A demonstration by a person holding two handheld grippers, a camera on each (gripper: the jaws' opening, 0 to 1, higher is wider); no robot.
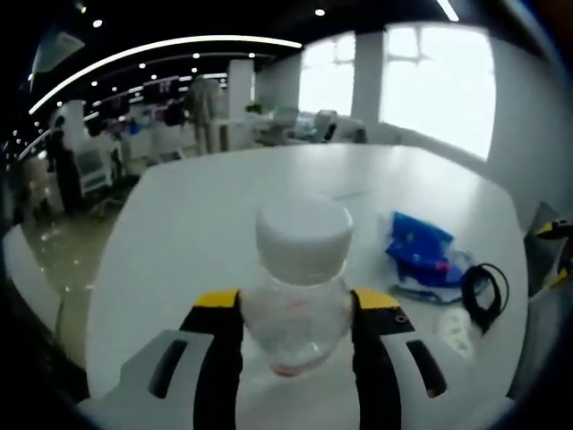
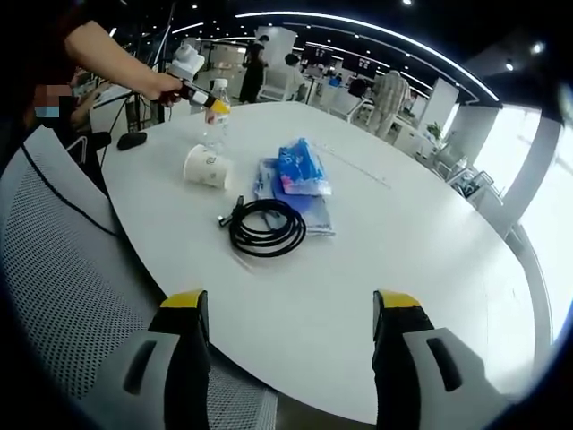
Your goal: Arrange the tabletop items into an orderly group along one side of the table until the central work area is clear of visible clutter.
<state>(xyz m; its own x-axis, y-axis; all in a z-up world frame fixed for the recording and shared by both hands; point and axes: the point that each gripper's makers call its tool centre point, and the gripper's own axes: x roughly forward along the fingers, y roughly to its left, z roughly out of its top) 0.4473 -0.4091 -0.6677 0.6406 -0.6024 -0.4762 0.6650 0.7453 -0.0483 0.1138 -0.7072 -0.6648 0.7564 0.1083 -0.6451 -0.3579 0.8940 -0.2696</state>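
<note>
Surface (image 2: 403, 269): white, rounded, large; I see its near edge below my right gripper (image 2: 291, 327).

Chair (image 2: 63, 269): grey mesh, against the surface's edge in the right gripper view.

Cable (image 2: 266, 229): black coil, touching the blue packet (image 2: 298, 170) beside it.

Cup (image 2: 205, 167): white paper, on its side, near the cable.

Bottle (image 1: 300, 287): clear, white cap, upright, gripped between my left gripper's (image 1: 295, 327) fingers (image 1: 219, 358) just above the surface.

Right fingers (image 2: 188, 358): spread wide, holding nothing, hanging off the surface's edge.
</note>
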